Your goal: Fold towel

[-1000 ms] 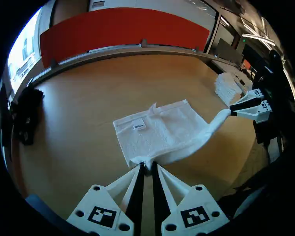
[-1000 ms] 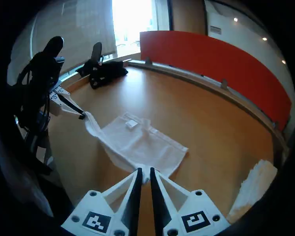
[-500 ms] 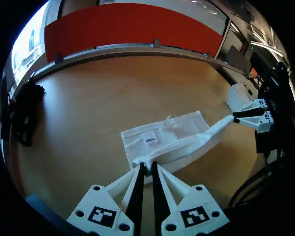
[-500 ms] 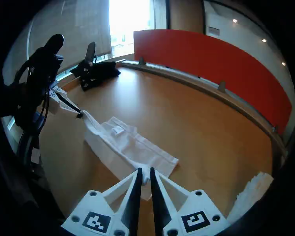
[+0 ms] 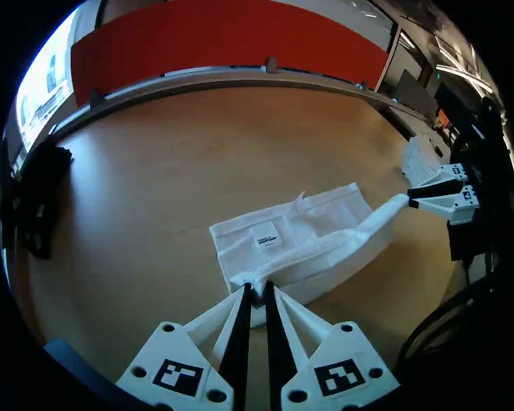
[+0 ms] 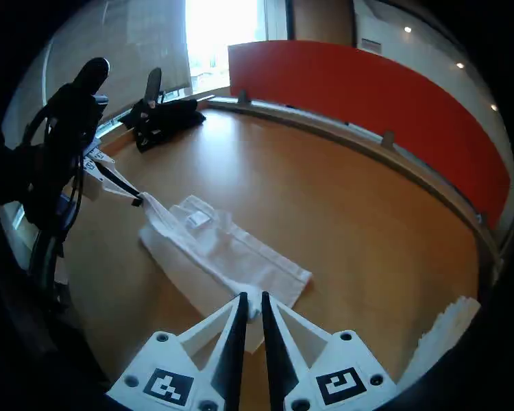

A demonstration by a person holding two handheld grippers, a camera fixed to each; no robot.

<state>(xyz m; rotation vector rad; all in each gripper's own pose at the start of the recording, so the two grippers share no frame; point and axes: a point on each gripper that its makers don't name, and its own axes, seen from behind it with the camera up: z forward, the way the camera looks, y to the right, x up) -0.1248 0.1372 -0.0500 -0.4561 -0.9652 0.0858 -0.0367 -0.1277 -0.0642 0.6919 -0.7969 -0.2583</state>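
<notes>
Towel (image 5: 305,236) is folded narrower on the desk (image 5: 188,151) than before. Left hand-held gripper (image 5: 257,291) and right hand-held gripper (image 6: 252,301) still pinch its corners.

Open-plan office. A big curved wood-top bench (image 5: 188,151) has a red partition screen (image 5: 223,41) fixed along its far edge on small metal brackets (image 5: 271,65), desk-divider type. Left of the screen is a bright window (image 6: 219,38), and further left a pulled-down roller blind (image 6: 120,55). Above the screen is a plain pale wall with recessed ceiling spots (image 6: 411,34). Right of the screen, strip ceiling lights (image 5: 456,68) hang over a dark, blurred area. Black bag-like clutter (image 6: 164,120) sits on the bench near the screen's window end; cannot tell what exactly.
</notes>
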